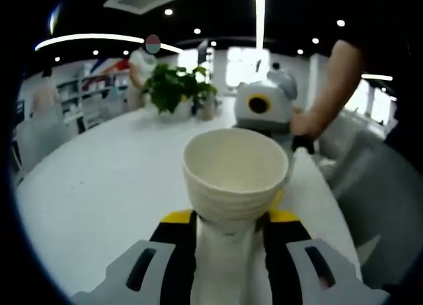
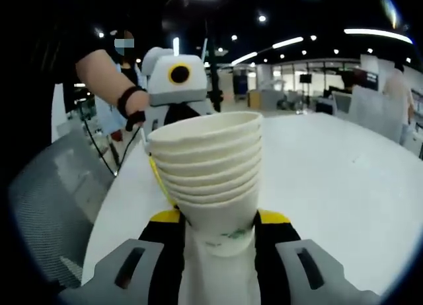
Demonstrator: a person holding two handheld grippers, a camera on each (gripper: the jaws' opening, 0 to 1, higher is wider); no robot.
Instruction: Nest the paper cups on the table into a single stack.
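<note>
The left gripper point(image 1: 228, 236) has its fingers clenched on a cup stack point(image 1: 234, 173), held above the worktop point(image 1: 99, 186). The right gripper point(image 2: 218, 242) clasps a second stack point(image 2: 208, 166), probably so that one can go into the other.

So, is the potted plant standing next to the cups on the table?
No, the potted plant stands far across the table from the cup stack.
</note>
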